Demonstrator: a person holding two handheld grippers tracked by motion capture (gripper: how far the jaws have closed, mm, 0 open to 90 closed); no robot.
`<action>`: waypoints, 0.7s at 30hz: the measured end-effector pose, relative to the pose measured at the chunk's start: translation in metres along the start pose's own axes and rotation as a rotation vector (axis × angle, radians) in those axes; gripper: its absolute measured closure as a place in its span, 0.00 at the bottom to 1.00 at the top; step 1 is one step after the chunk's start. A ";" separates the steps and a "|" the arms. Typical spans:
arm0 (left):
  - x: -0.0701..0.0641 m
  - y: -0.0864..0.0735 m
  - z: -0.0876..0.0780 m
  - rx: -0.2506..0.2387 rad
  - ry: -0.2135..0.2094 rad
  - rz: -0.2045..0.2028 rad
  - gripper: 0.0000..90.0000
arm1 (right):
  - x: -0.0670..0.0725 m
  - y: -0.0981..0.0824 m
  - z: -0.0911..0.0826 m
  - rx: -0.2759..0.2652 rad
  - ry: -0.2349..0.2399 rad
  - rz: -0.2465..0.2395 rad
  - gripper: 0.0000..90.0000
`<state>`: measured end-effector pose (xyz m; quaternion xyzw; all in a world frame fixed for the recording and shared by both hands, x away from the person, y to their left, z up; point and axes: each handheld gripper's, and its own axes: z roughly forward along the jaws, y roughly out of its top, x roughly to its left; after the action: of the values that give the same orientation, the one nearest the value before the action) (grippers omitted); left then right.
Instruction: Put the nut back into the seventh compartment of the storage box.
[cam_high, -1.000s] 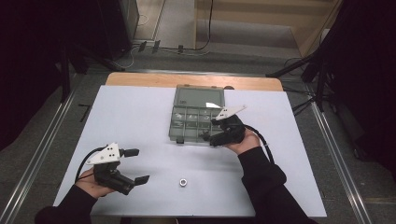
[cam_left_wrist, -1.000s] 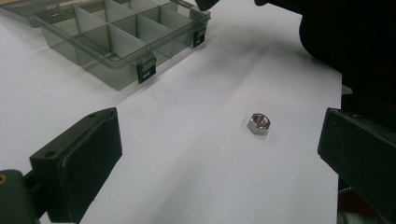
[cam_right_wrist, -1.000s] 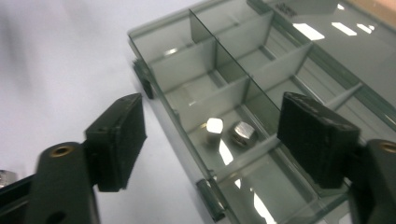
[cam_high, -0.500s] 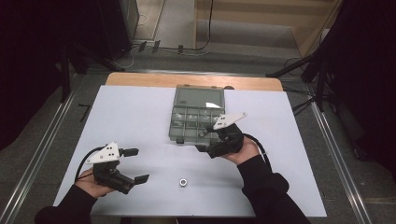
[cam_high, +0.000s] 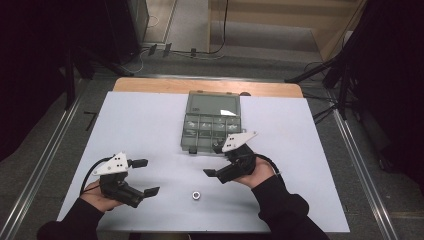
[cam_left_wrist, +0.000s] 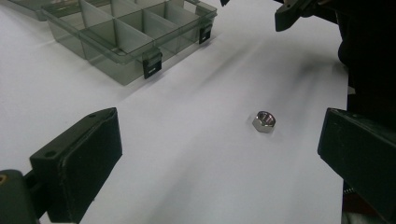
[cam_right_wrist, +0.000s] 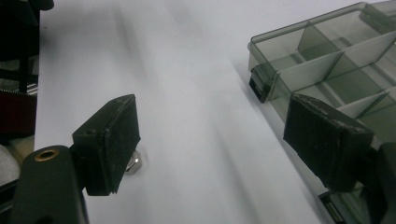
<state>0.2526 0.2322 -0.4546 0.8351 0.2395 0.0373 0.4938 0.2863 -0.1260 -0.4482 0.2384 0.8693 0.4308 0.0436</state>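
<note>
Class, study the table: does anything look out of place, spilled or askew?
One hex nut lies loose on the white table, apart from the open compartment box, between the left gripper and right gripper, both open. The box sits square and nothing looks damaged.

Nut on table, organizer box behind it
</note>
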 end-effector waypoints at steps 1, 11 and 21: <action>0.000 0.000 0.000 0.001 -0.002 0.000 0.00 | 0.001 0.000 0.001 0.002 -0.002 0.006 0.21; 0.000 0.001 -0.001 -0.006 -0.007 0.005 0.00 | 0.014 -0.003 0.006 0.050 0.017 -0.015 0.19; -0.001 0.001 0.000 -0.006 -0.005 0.008 0.00 | 0.024 -0.006 0.016 0.112 0.046 -0.057 0.21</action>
<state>0.2520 0.2319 -0.4539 0.8346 0.2346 0.0379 0.4969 0.2678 -0.1066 -0.4596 0.2056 0.8994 0.3852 0.0225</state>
